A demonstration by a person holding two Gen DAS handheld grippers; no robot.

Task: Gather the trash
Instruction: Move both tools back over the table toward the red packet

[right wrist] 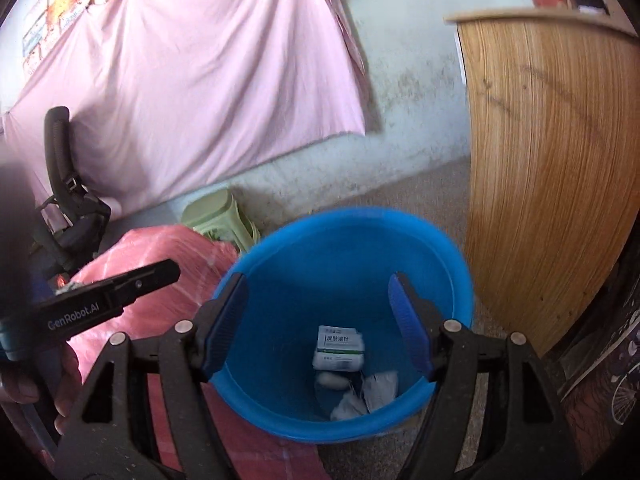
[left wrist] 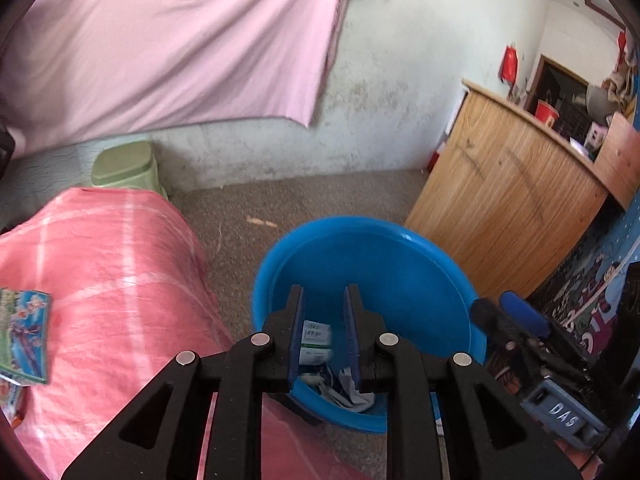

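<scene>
Blue plastic round tub (right wrist: 404, 240), crumpled, perhaps paper scraps (right wrist: 374, 394)

You have a speckled grey-brown floor (left wrist: 320, 196) under everything. A blue bucket (right wrist: 432, 248) stands on it, touching the edge of the bed (left wrist: 112, 264) with its pink checked cover, and close to a wooden cabinet (right wrist: 552, 168). A pale green stool (left wrist: 124, 164) sits on the floor between the bed's far end and the wall. A small light scrap (left wrist: 262, 222) lies on the bare floor beyond the bucket. On the bed cover you have a colourful printed packet (left wrist: 24, 334) near the left edge of the left wrist view.
</scene>
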